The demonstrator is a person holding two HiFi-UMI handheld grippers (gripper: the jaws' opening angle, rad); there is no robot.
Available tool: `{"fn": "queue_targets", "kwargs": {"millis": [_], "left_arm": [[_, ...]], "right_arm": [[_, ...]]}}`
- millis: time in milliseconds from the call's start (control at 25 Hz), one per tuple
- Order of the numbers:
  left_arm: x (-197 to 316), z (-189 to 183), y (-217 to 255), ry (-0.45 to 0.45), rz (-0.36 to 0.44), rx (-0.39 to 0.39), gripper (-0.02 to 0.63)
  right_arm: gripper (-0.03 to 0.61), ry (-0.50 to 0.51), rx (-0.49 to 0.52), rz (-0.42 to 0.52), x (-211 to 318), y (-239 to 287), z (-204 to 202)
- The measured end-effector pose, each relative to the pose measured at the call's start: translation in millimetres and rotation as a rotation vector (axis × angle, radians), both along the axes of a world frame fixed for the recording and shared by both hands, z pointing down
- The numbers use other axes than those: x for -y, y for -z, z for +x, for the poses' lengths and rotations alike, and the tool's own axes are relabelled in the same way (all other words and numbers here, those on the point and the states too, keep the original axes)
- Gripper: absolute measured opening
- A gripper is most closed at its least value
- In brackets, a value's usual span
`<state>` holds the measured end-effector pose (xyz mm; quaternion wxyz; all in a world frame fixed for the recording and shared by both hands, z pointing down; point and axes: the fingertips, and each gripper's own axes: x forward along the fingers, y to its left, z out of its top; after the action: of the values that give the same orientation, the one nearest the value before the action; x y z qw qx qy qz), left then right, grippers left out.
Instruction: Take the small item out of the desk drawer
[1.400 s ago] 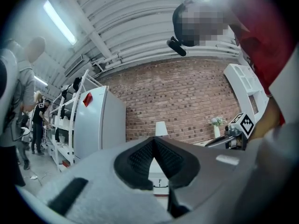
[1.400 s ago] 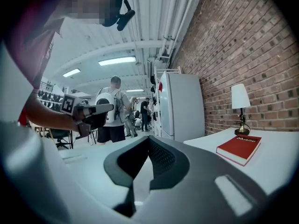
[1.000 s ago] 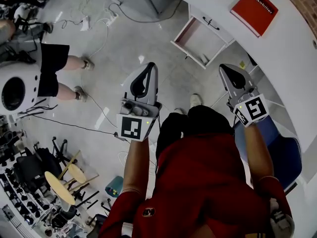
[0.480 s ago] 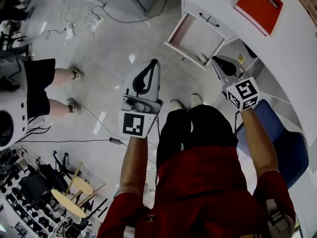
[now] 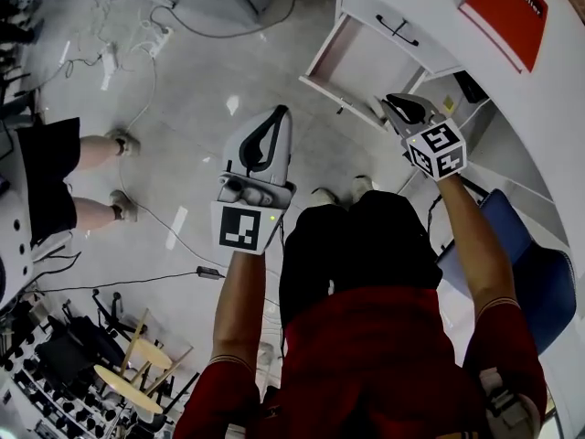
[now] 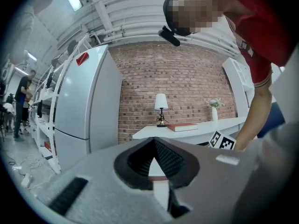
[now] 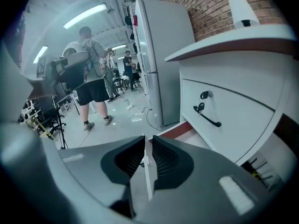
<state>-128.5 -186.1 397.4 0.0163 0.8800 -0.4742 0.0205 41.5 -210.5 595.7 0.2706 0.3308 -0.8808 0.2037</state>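
Head view: the 2 grippers have sunk. The right gripper (image 5: 391, 101) now noses at the open drawer (image 5: 361, 62) just ahead of it, and the left gripper (image 5: 279, 117) hangs back.

Left gripper view: tips together, nothing held.

Right gripper view: the jaws have just been opening to a slit, with nothing between them. The drawer's edge (image 7: 176, 130) lies just beyond the tips. I cannot make out the small item; the reach is likely starting.

Two hand-held grippers (image 5: 281, 111) (image 5: 387, 99), one open drawer (image 5: 364, 66), one red book (image 5: 508, 11), one blue chair (image 5: 523, 265), one lamp (image 6: 161, 104)
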Motion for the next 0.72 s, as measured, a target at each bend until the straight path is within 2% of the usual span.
{"fn": "queue_targets", "kwargs": {"millis": [240, 520, 720], "left_arm": [[15, -7, -36, -0.002, 0.009, -0.009, 0.003], [17, -21, -74, 0.012, -0.001, -0.017, 0.003], [15, -31, -97, 0.012, -0.011, -0.017, 0.003]], "right_arm": [[0.089, 0.037, -0.094, -0.067, 14, -63, -2], [0.135, 0.079, -0.233, -0.192, 23, -136, -3], [0.143, 0.089, -0.295, -0.276, 27, -174, -8]]}}
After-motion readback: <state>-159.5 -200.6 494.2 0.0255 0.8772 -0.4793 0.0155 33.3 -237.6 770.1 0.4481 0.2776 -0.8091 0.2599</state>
